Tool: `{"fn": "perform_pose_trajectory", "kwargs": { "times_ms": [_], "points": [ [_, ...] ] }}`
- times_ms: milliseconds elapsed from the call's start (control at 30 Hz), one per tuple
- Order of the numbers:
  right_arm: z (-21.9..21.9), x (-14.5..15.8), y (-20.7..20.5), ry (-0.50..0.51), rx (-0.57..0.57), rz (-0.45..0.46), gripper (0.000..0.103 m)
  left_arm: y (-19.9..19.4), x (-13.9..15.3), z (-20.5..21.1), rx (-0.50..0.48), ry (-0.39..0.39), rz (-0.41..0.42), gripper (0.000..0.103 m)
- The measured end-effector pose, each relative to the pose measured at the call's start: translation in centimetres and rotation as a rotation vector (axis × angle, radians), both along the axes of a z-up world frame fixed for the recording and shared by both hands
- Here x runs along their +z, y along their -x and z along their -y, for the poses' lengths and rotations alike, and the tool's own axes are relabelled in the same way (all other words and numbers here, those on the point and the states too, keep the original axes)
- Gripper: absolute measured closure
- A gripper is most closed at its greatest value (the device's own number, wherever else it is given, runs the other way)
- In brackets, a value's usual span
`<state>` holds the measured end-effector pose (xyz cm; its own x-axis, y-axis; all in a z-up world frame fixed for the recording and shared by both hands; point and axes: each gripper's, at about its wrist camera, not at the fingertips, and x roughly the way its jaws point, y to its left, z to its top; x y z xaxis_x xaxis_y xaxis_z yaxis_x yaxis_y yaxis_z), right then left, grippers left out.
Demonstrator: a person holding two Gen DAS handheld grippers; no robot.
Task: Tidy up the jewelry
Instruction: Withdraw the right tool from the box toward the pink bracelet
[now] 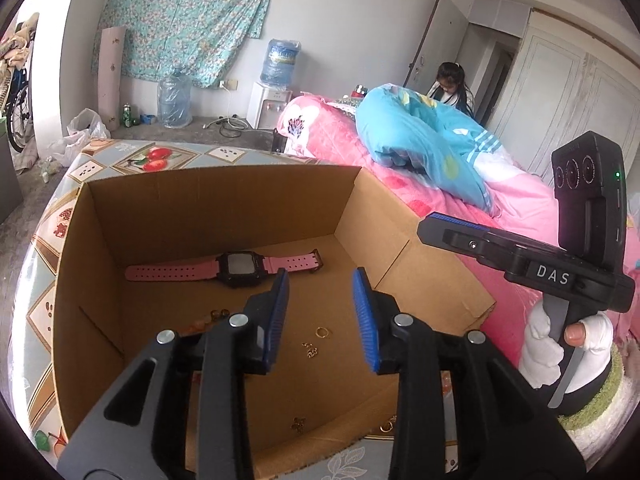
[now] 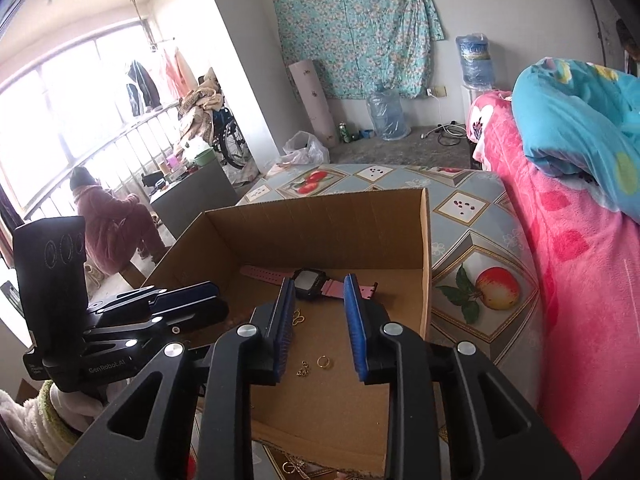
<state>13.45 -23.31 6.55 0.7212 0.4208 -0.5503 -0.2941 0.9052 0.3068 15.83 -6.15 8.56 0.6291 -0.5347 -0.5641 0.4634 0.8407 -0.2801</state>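
Two tools are hanging over one open cardboard box (image 1: 168, 216) that is sitting on a desk (image 2: 460, 208) covered in a fruit-patterned cloth, just beside a bed (image 2: 560, 280) with pink bedding.

Going from left to right in the left wrist view, one wristwatch (image 1: 236, 268) is lying flat on the box floor near the back wall, its pink perforated strap stretching out to both sides of a black rectangular case with a grey screen. Nearer, a few small amber beads (image 1: 219, 314) are peeking out beside the left tool (image 1: 320, 320); how many I cannot tell. Between that tool's blue ribbed pads, on the floor below, one small cluster of gold links (image 1: 310, 350) and one plain gold ring (image 1: 322, 332) are lying near each other, apart from the watch. One more gold trinket (image 1: 298, 424) is resting close to the box's front edge, and another gold piece (image 1: 387, 426) is showing at that edge, partly hidden.

The left tool's jaws are standing partly apart, gripping nothing. The right tool (image 2: 320, 320) is likewise partly open and empty, with the ring and links showing on the floor between its pads. In its view one gold butterfly-shaped charm (image 2: 297, 316) is lying in front of the watch, and another gold piece (image 2: 292, 467) is resting on the desk outside the box.
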Motion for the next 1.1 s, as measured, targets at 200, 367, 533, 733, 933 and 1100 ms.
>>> {"fn": "perform_pose_trajectory", "kwargs": {
  "times_ms": [200, 367, 533, 733, 933, 1100],
  "points": [
    [0.8, 1.1, 4.7, -0.007, -0.027, 0.091, 0.069, 5.6, 2.0, -1.5, -0.045, 0.022, 0.128, 0.071],
    [0.8, -0.9, 9.3, -0.008, -0.031, 0.097, 0.069, 11.2, 1.5, -1.6, -0.14, 0.005, 0.183, 0.067],
    [0.4, -5.9, 11.9, -0.003, -0.024, -0.025, 0.069, 13.7, -2.3, 0.0, -0.2, -0.075, 0.105, 0.066],
    [0.3, -11.7, 12.4, -0.03, -0.039, -0.182, 0.069, 12.0, -6.8, 2.6, -0.179, -0.193, 0.035, 0.067],
    [0.5, -13.2, 12.0, -0.061, -0.044, -0.21, 0.07, 9.9, -9.2, 5.2, -0.214, -0.283, 0.019, 0.077],
    [0.6, -13.4, 11.9, -0.07, -0.038, -0.2, 0.07, 9.6, -10.1, 6.7, -0.242, -0.328, 0.018, 0.081]
  ]
}}
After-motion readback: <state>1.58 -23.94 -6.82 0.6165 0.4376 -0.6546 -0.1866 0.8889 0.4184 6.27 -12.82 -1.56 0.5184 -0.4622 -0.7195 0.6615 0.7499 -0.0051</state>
